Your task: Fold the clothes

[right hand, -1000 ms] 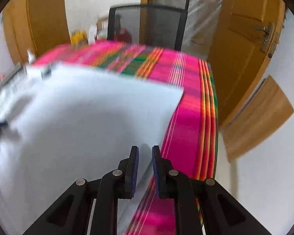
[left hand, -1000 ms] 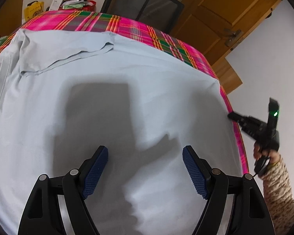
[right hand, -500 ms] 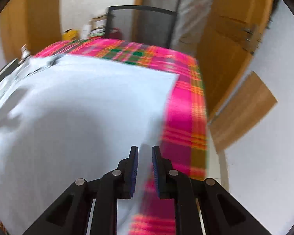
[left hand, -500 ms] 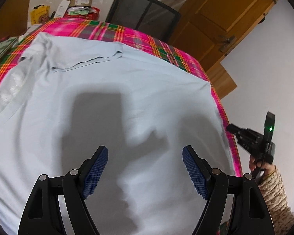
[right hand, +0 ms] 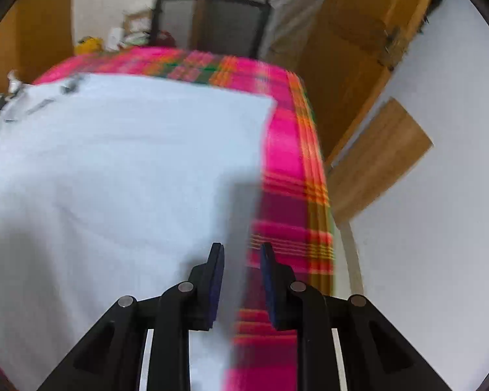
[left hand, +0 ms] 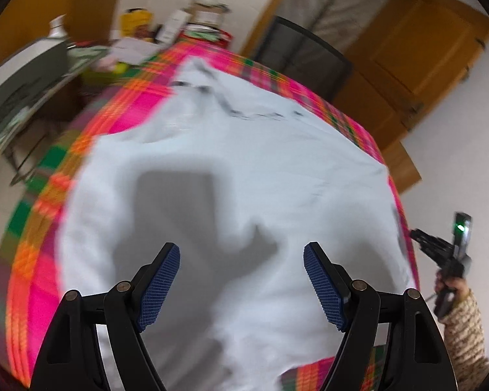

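A pale blue garment (left hand: 244, 150) lies spread flat over the pink plaid tablecloth (left hand: 39, 260), its neckline end at the far side. My left gripper (left hand: 241, 251) hovers above the near part of the garment, jaws wide open and empty. My right gripper (right hand: 241, 249) is over the garment's (right hand: 114, 163) right edge, where it meets the tablecloth (right hand: 287, 163). Its jaws stand a narrow gap apart with nothing clamped. In the left wrist view the right gripper (left hand: 420, 236) sits just off the table's right edge, held by a hand in a patterned sleeve (left hand: 463, 329).
A black mesh chair (left hand: 303, 55) stands behind the table's far edge, with a wooden door (left hand: 407, 49) beyond it. Boxes and bottles (left hand: 166, 32) crowd the far left corner beside a grey tray-like surface (left hand: 22, 78). A wooden board (right hand: 375, 159) leans on the wall to the right.
The left gripper has pulled back and swung left, so more tablecloth shows on the left. The right gripper has drawn back along the garment's edge and its jaws have parted slightly.
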`<state>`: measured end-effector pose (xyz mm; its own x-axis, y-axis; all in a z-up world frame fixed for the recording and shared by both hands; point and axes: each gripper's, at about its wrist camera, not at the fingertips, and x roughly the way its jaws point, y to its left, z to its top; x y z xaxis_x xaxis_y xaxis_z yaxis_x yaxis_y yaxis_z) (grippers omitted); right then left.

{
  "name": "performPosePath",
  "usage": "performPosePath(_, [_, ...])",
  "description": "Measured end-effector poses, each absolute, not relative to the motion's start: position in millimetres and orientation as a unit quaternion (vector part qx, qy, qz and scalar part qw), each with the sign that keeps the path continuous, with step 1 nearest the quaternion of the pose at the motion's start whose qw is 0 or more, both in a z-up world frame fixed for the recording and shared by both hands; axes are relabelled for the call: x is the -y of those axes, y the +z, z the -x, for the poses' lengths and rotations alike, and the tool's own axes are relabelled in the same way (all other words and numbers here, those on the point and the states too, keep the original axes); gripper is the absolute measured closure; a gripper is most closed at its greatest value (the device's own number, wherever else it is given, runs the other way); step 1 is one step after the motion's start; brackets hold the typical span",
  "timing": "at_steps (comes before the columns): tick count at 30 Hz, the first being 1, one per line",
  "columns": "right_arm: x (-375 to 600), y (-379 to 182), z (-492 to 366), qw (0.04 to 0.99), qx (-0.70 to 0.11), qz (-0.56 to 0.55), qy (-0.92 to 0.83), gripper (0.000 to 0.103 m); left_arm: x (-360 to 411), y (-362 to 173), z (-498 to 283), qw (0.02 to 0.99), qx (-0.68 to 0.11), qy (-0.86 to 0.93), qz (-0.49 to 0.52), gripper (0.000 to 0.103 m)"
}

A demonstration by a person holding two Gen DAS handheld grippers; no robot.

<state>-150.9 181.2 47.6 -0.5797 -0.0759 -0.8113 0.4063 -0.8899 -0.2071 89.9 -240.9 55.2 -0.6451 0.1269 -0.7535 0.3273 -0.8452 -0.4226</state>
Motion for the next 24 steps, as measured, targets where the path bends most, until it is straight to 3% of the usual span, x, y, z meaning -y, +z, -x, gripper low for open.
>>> performPosePath(15, [15.4, 60.1, -4.6, 0.405, -0.291, -0.343, -0.796, 0.080, 327.0, 39.8, -168.7, 0.155, -0.320, -0.846, -0.398, 0.023])
performPosePath(24, [80.3, 66.7, 45.3, 0.420, -0.274, -0.337, -0.797, 0.080, 335.7, 47.4, -131.4, 0.124, -0.304, -0.862, -0.386, 0.023])
